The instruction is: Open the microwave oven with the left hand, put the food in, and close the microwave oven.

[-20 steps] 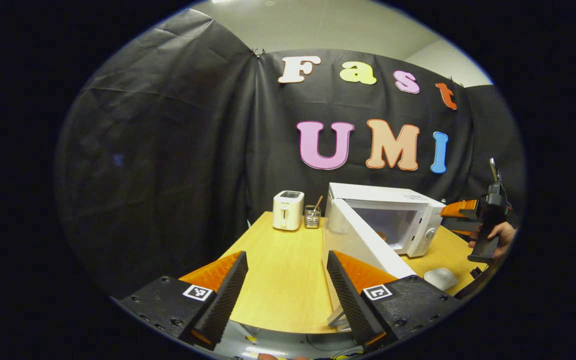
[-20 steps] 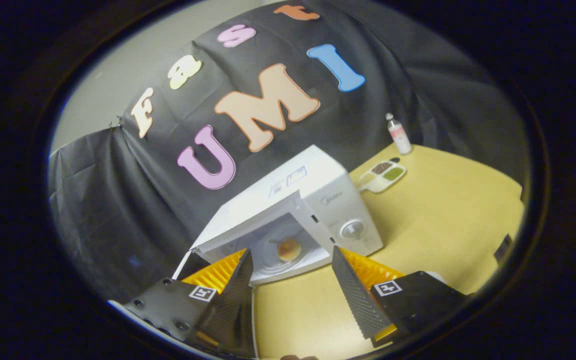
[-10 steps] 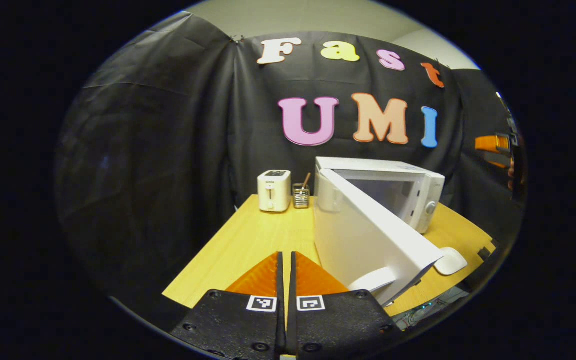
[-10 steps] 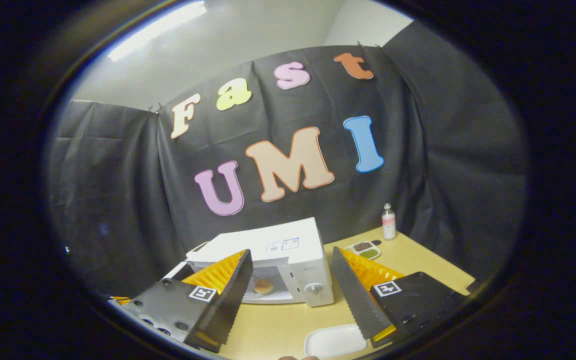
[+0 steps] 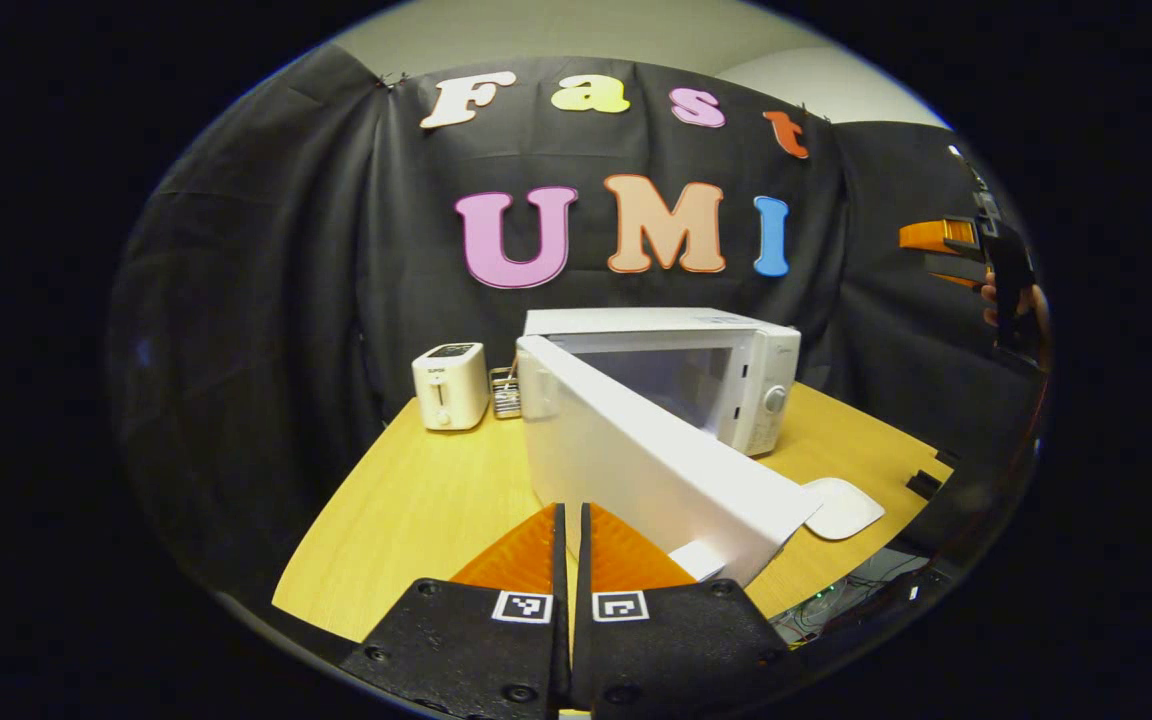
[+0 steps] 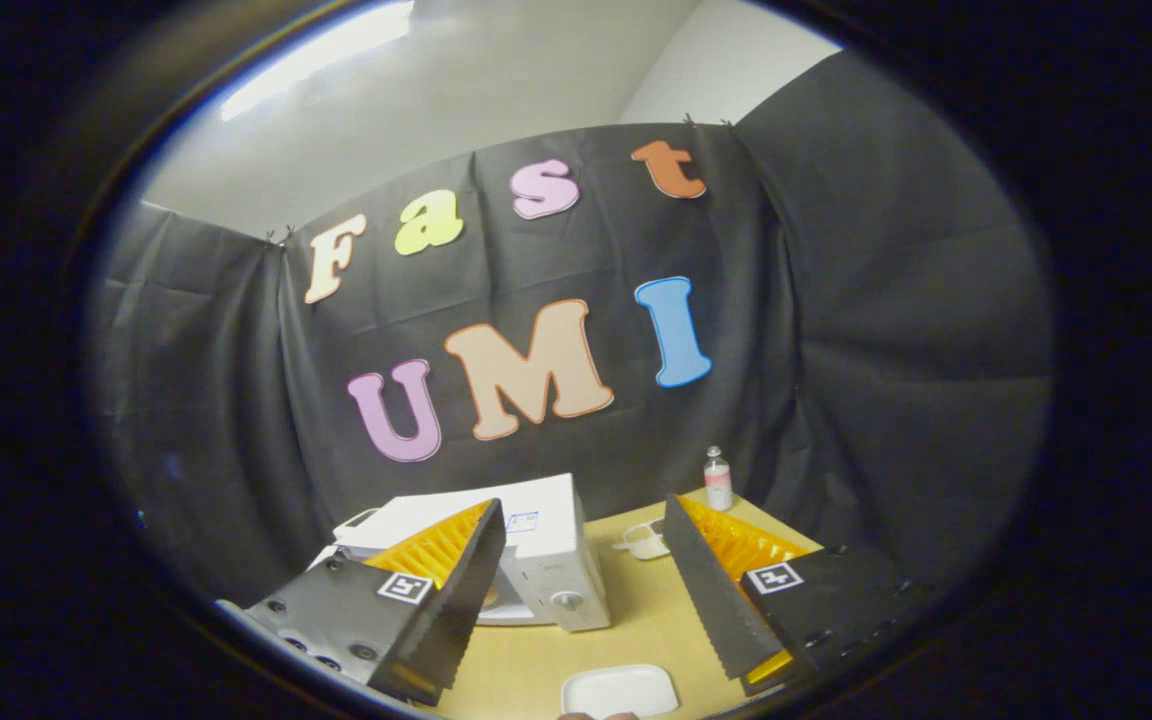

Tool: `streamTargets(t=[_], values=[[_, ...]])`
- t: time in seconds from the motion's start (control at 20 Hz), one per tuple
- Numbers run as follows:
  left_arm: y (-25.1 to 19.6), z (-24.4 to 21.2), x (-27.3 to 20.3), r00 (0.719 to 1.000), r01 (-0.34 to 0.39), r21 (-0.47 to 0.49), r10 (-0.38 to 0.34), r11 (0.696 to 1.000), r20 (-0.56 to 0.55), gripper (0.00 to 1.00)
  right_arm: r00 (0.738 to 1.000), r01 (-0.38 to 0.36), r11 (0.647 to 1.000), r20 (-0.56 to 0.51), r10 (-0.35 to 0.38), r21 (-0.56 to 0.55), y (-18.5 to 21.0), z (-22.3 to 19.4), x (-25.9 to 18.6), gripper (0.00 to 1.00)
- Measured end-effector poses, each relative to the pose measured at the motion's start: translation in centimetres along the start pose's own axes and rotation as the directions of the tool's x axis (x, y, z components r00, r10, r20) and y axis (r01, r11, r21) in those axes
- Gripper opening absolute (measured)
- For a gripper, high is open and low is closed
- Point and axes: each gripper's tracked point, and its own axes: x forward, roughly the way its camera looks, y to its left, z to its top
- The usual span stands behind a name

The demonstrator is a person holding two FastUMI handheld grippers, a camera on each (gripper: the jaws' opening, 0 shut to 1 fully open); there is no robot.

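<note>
Since half a second ago the microwave door (image 5: 636, 465) is sitting more to the left in the left gripper view, still standing open, and the right gripper view is showing less of the table (image 6: 626, 625). On the far left edge of the table (image 5: 416, 500) a toaster (image 5: 449, 385) is standing, with a small metal holder (image 5: 505, 392) just beside it. The left gripper (image 5: 569, 545) is resting with its fingers pressed together, holding nothing, near the door's free edge. The microwave (image 5: 681, 365) is standing at the back edge, and a white plate (image 5: 841, 507) is lying near the front right edge. The right gripper (image 6: 584, 575) is spread wide and is holding nothing. The food inside I cannot make out.
</note>
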Motion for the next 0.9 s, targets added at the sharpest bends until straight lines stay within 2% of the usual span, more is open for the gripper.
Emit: streamTargets(t=[0.05, 0.1, 0.2, 0.25, 0.5, 0.9], values=[[-0.8, 0.1, 0.5, 1.0, 0.027, 0.004, -0.027, 1.0, -0.004, 0.0, 1.0, 0.014, 1.0, 0.006, -0.014, -0.004, -0.5, 0.2, -0.4, 0.97], [-1.8, 0.3, 1.1, 0.998, 0.056, 0.005, -0.056, 0.998, -0.004, 0.0, 1.0, 0.028, 1.0, 0.01, -0.028, -0.012, -1.1, 0.5, -0.9, 0.87], [-3.6, 0.6, 2.3, 0.994, 0.109, 0.013, -0.109, 0.994, -0.004, 0.04, 0.998, 0.06, 0.998, 0.018, -0.059, -0.027, -2.3, 0.9, -1.8, 0.87], [-4.5, 0.8, 2.9, 0.991, 0.133, 0.021, -0.133, 0.991, -0.003, 0.01, 0.997, 0.076, 0.997, 0.026, -0.075, -0.03, -3.0, 1.2, -2.4, 0.87], [-7.3, 2.0, 6.2, 0.978, 0.21, 0.03, -0.21, 0.977, -0.001, 0.0, 0.987, 0.155, 0.986, 0.051, -0.152, -0.06, -5.7, 2.5, -4.8, 0.87], [-10.5, 3.4, 10.6, 0.962, 0.273, 0.047, -0.273, 0.961, 0.001, 0.01, 0.964, 0.254, 0.966, 0.087, -0.25, -0.038, -9.7, 4.6, -7.0, 0.87]])
